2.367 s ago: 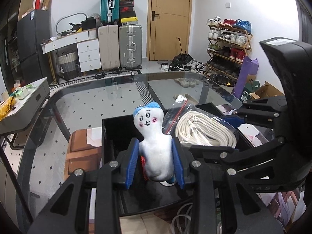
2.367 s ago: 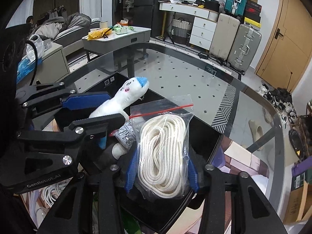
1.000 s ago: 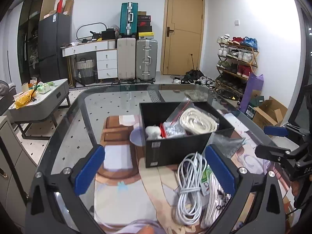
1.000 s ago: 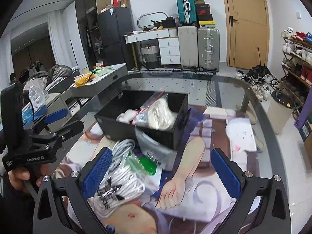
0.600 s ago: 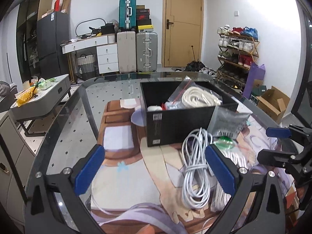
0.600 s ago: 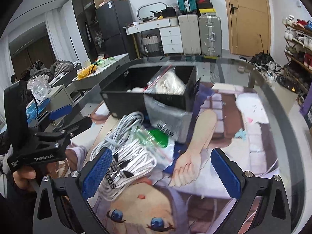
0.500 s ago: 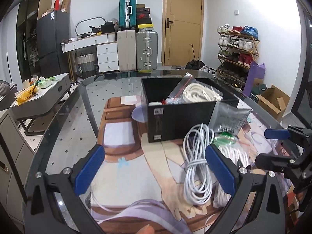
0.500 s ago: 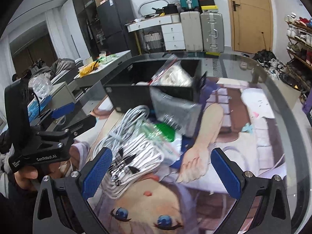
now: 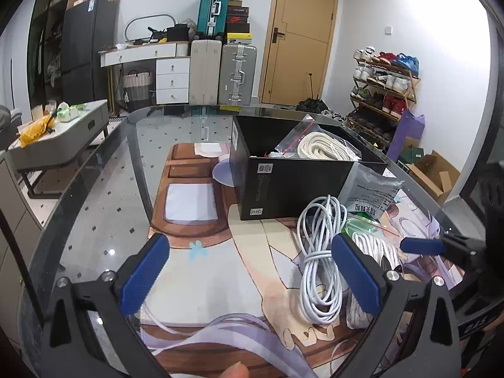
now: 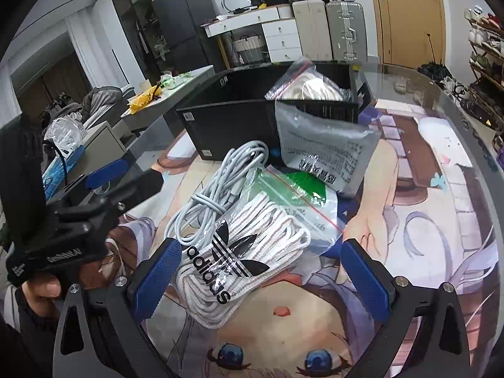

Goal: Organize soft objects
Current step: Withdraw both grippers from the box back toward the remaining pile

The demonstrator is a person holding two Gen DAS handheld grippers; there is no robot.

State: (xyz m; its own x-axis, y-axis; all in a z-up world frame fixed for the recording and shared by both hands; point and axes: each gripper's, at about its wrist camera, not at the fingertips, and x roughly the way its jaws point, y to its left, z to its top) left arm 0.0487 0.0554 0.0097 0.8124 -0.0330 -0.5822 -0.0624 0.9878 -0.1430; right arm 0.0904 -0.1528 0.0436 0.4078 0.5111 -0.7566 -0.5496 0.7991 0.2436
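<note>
While gaping, right gripper (image 10: pixel 260 277) straddles bagged laces (image 10: pixel 239 261).

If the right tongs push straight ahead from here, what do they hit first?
Most likely the bagged Adidas laces, lying between the open right tongs. Behind them come the green-labelled zip bag and white cable coil; depth is uncertain.

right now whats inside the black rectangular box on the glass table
The black rectangular box holds a clear zip bag of coiled cream rope, poking above the rim. Something small with red shows beside it. The box walls hide the bottom and anything lower.
</note>
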